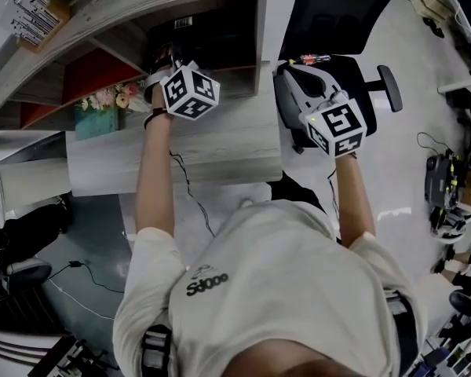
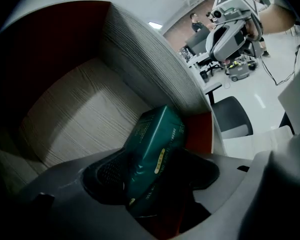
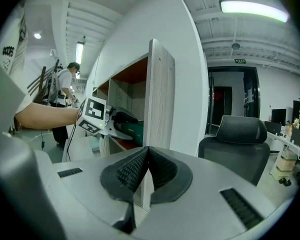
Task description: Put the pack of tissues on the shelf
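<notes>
Most of this one looks done to me, just not the last bit. The left tool is clamped on the pack of tissues. The green pack sits tilted between its pads, and the whole lot is poked inside a compartment of the shelf. The shelf board spreads out ahead of and below the tips, and the side wall is off to that tool's right. What's left, I'd guess: lower the pack onto the board, let go, back out.

The right tool is pinched closed on nothing. It's parked outside the shelf, with an upright panel straight ahead of its tips.

Hard-to-tell stuff:
- I can't tell if the pack's lower end touches the board, because the tool's own body blocks it.
- In the head view the left tool's jaws and the pack vanish into the dark compartment, so only the marker cube shows.
- The print on the pack is too small to read.
</notes>
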{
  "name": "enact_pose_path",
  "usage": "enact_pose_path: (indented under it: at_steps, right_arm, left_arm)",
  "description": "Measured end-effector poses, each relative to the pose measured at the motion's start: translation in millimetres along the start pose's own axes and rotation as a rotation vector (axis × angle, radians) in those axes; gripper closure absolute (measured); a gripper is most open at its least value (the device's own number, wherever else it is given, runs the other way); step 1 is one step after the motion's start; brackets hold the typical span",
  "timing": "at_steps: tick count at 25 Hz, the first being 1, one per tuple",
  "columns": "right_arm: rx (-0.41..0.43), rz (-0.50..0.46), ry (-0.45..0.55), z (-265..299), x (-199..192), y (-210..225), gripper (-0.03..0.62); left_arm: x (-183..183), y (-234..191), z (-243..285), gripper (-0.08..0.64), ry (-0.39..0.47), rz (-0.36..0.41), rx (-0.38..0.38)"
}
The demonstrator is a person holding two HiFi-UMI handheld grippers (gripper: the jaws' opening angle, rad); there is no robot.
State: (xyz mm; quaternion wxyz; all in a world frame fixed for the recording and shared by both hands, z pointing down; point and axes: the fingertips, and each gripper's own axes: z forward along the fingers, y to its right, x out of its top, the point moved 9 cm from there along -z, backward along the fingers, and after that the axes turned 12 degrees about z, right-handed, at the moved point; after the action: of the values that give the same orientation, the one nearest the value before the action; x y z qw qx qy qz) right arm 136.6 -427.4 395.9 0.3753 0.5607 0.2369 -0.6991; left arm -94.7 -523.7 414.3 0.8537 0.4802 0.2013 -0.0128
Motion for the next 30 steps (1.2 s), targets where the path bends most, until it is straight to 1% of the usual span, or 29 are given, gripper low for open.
enact_pose_path:
  at_steps: [3,7,10,12,15,17,19,21,23,24,26,27,29,30]
  right_arm:
    - [-0.013,-0.013,-0.014,-1,-1,3,0.592]
    - [-0.021,0.002,-0.017,-3,0,4,0.592]
    - [-0.028,0.017,-0.023,-5,1,1,0.592]
    - [-0.042,0.023,-0.039,-8,2,-1,0.592]
    - [-0.066,0.038,-0.050,-15,4,-4,0.592]
    - [-0.078,0.051,-0.046,-24,5,-9,0.592]
    - [-0.088,0.047,-0.040,-36,6,-17,0.592]
    - [-0.091,0.029,-0.028,-46,8,-28,0.592]
    - [-0.089,0.008,-0.009,-55,13,-41,0.592]
    - [-0.088,-0.003,0.001,-60,15,-48,0.592]
    - [-0.089,-0.025,0.024,-73,19,-63,0.592]
    - [-0.092,-0.036,0.037,-80,22,-70,0.592]
    - [-0.101,-0.055,0.062,-95,26,-83,0.592]
    - [-0.105,-0.063,0.071,-102,27,-89,0.592]
  left_arm:
    - [-2,-2,0,0.253,0.010,-0.015,-0.007]
    - [-1,-2,1,0.252,0.010,-0.016,-0.011]
    - [-1,2,-1,0.247,0.029,0.013,0.032]
    - [-2,2,-7,0.244,0.030,-0.005,0.079]
    - [-4,-6,-31,0.257,0.028,-0.081,0.121]
    - [-5,-6,-52,0.306,0.026,-0.120,0.126]
    - [-8,-1,-75,0.355,0.031,-0.176,0.131]
    - [-13,4,-98,0.394,0.047,-0.260,0.134]
    - [-20,9,-122,0.442,0.066,-0.359,0.158]
    - [-23,12,-135,0.468,0.077,-0.412,0.185]
    - [-28,17,-161,0.496,0.108,-0.515,0.250]
    - [-30,20,-174,0.513,0.131,-0.563,0.270]
    - [-31,28,-198,0.529,0.179,-0.637,0.279]
    - [-30,33,-209,0.532,0.196,-0.659,0.274]
